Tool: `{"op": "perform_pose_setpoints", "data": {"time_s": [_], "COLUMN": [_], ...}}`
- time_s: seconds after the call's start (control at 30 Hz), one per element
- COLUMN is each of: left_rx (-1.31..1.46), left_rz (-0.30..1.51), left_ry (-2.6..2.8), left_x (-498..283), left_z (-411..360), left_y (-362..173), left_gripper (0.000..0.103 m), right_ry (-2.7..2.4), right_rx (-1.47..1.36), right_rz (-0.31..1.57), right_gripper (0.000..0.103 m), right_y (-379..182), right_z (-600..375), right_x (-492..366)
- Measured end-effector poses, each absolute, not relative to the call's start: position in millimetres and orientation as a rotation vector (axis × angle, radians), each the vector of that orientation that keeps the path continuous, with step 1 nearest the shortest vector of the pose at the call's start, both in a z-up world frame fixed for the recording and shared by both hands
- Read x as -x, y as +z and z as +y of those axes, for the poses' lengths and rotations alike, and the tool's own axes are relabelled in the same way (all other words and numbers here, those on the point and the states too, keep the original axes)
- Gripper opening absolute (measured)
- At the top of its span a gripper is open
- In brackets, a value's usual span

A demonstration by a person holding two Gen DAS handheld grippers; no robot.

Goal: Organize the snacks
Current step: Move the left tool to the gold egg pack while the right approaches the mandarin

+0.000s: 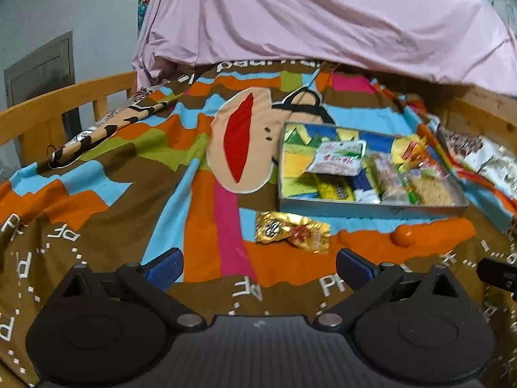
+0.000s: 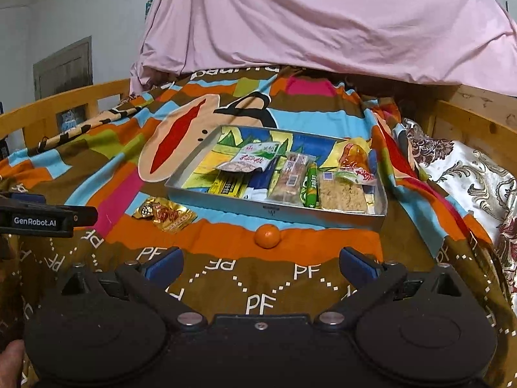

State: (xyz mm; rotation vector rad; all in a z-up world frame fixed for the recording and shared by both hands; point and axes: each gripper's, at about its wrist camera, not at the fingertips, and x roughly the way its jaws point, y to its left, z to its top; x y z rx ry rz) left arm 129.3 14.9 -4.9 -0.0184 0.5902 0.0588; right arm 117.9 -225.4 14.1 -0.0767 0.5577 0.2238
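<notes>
The left gripper [image 1: 260, 266] has its blue-padded fingers spread wide apart with nothing between them, and it hangs low over the patterned bedspread [image 1: 97, 194]. The right gripper [image 2: 261, 265] is the same: fingers well apart, empty, just above the cloth.

Just ahead of the left gripper lies a gold snack packet [image 1: 292, 231], flat on the bedspread and short of the tray. Straight ahead of the right gripper sits a small orange [image 2: 267, 236], near the tray's front wall but not touching it, as far as can be told. Both are outside the tray.

Beyond them stands the metal tray [image 2: 274, 209], already holding most of the snacks: a white packet with red lettering [image 2: 250, 161], a yellow bar, a clear-wrapped cake, a green stick, a pale block of something crumbly and an orange-and-yellow bag at the far right corner. They lie roughly side by side, though the white packet is tipped across the others.

By my reading the task is well advanced. Two pieces seem left, the gold packet and the orange, one lined up for each gripper. Neither is yet gripped.
</notes>
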Motion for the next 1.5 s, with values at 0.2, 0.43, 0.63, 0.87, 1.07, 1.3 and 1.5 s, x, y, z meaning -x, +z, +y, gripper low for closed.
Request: {"op": "perform_pose_setpoints", "data": {"time_s": [0.2, 0.43, 0.63, 0.87, 1.07, 1.3, 1.5], "left_rx": [0.010, -0.002, -0.008, -0.029, -0.048, -0.055, -0.045], "left_rz": [0.615, 0.603, 0.610, 0.612, 0.615, 0.627, 0.642], "left_ry": [0.104, 0.135, 0.142, 0.140, 0.132, 0.123, 0.114], "left_x": [-133.1, -142.8, -152.2, -157.2, -164.0, -165.6, -171.6], "left_z": [15.6, 14.1, 9.3, 7.0, 4.6, 0.7, 0.1], "left_y": [-5.5, -6.6, -11.6, -14.1, -19.0, -26.3, -30.8], "left_gripper": [0.102, 0.102, 0.102, 0.102, 0.102, 0.102, 0.102], "right_ry": [0.219, 0.214, 0.215, 0.212, 0.200, 0.194, 0.182], "right_rx": [0.063, 0.090, 0.081, 0.074, 0.069, 0.078, 0.089], "right_rz": [0.550, 0.553, 0.561, 0.556, 0.549, 0.566, 0.570], "right_gripper": [0.102, 0.102, 0.102, 0.102, 0.102, 0.102, 0.102], "right_y": [4.8, -5.4, -12.1, -14.5, -17.3, -25.1, -30.3], "right_z": [-219.5, -213.9, -212.7, -211.6, -211.1, -207.6, -204.6], "right_x": [-117.8, -121.4, -127.3, -132.5, -137.4, -144.7, -156.7]}}
